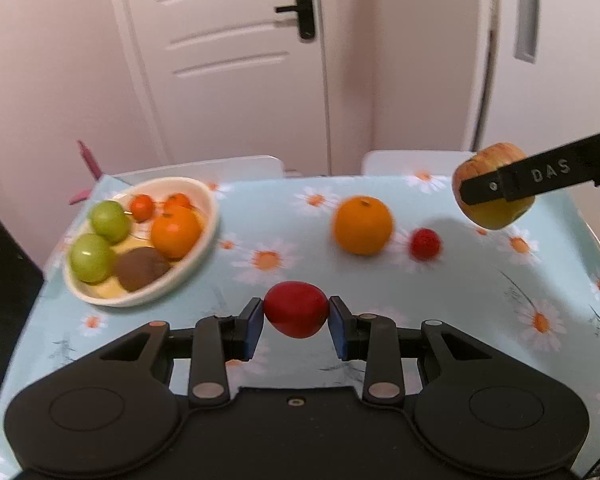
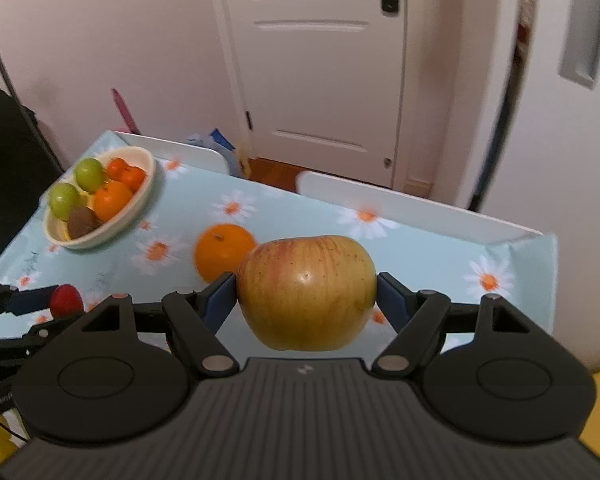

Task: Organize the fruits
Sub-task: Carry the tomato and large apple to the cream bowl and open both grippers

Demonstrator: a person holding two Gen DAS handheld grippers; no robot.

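While the right tool [image 2: 306, 294] clamps the apple [image 2: 306, 292], it half-hides the orange [image 2: 220, 250].

Tablecloth: I'm seeing a pale blue tablecloth [image 1: 440, 304] printed with daisies, spread over the table.
Door: a white panelled door [image 1: 228, 60] straight ahead, with a black lever handle [image 1: 302, 8].
Chairs: two white chair backs [image 2: 412, 210] at the far table edge.
Pink item: something pink [image 2: 123, 110] by the far left corner; I can't make it out.

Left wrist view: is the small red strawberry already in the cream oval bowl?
No, the small red strawberry lies on the daisy-print tablecloth beside the large loose orange, well right of the cream oval bowl.
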